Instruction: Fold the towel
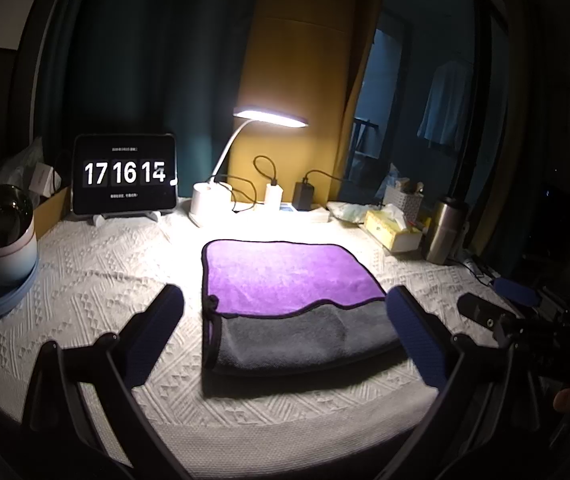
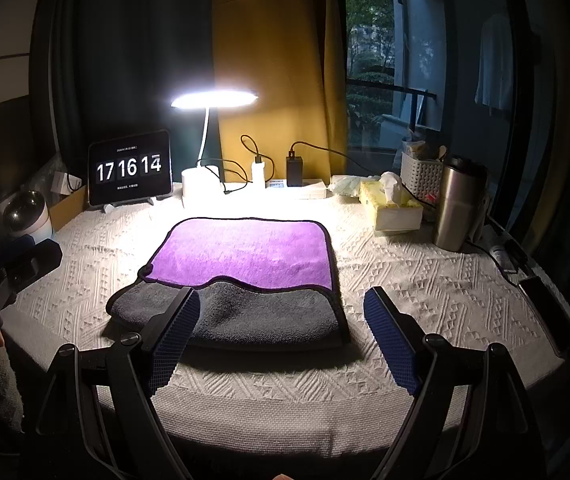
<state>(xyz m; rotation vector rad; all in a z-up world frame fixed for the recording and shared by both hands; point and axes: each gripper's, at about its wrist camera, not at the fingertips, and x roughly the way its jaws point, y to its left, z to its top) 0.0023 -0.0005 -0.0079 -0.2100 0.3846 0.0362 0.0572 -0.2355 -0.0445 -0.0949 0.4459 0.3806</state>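
A folded towel (image 1: 289,280), purple on top and grey underneath with a dark hem, lies flat on the white textured tablecloth (image 1: 97,280). The purple layer stops short of the near edge, so a grey band shows. My left gripper (image 1: 285,300) is open and empty, raised just in front of the towel, fingers either side of its near edge. My right gripper (image 2: 281,300) is open and empty, held over the towel's (image 2: 245,252) near right part. The right gripper also shows at the right edge of the left wrist view (image 1: 497,300).
At the back stand a tablet clock (image 2: 130,172), a lit desk lamp (image 2: 209,136), chargers on a power strip (image 2: 297,188), a tissue box (image 2: 391,208), a white basket (image 2: 421,176) and a steel tumbler (image 2: 459,204). A round device (image 1: 1,232) sits far left.
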